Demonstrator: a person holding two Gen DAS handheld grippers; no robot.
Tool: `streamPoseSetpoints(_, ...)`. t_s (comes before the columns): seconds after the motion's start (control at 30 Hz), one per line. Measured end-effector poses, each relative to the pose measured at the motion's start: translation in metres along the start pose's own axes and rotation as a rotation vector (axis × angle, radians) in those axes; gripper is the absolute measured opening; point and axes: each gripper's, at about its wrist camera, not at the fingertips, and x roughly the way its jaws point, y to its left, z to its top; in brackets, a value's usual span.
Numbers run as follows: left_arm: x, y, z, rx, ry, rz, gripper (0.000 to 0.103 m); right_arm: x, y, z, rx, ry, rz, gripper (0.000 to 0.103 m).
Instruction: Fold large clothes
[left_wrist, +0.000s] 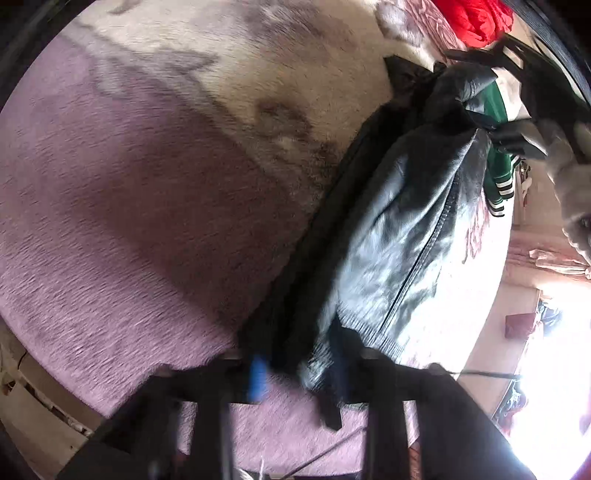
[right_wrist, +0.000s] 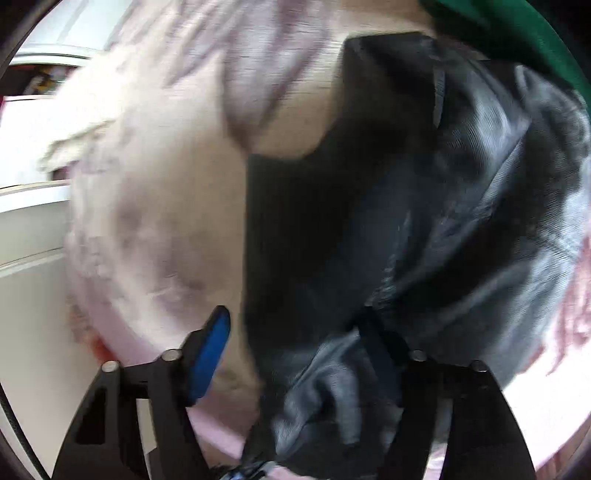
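A black leather jacket (left_wrist: 402, 229) lies stretched over a pink and cream plush blanket (left_wrist: 155, 206). My left gripper (left_wrist: 299, 373) stands open around the jacket's ribbed hem, with the hem between its blue pads (left_wrist: 257, 380). In the right wrist view the jacket (right_wrist: 388, 221) fills the right half. My right gripper (right_wrist: 306, 354) is open, with bunched jacket fabric between its fingers and its blue pad (right_wrist: 208, 354) clear of the cloth. My right gripper also shows far off in the left wrist view (left_wrist: 513, 138) at the jacket's collar end.
A green garment with white stripes (left_wrist: 496, 173) lies under the jacket's far end and shows in the right wrist view (right_wrist: 517, 29). A red garment (left_wrist: 472, 18) lies at the back. White furniture (right_wrist: 33, 206) stands left of the bed.
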Motion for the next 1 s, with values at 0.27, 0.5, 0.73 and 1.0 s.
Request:
streamPoseSetpoints(0.27,0.003,0.014,-0.007,0.019,0.047,-0.031,0.073,-0.083,-0.112,-0.064,0.156,-0.141,0.063,0.078)
streamPoseSetpoints(0.5,0.043,0.0,0.021,0.018,0.021,0.032,0.073,-0.047,-0.249,-0.042,0.293,-0.173,0.302,0.08)
streamPoseSetpoints(0.73,0.052,-0.004,0.023,0.028,0.016,0.071,0.074,-0.018,-0.228,-0.01,0.167,-0.315,0.493,0.074)
streamPoseSetpoints(1.0,0.053,-0.045,0.029,0.118,0.021,0.209,0.074,-0.059,-0.261,-0.121,0.556,-0.475,0.512,0.027)
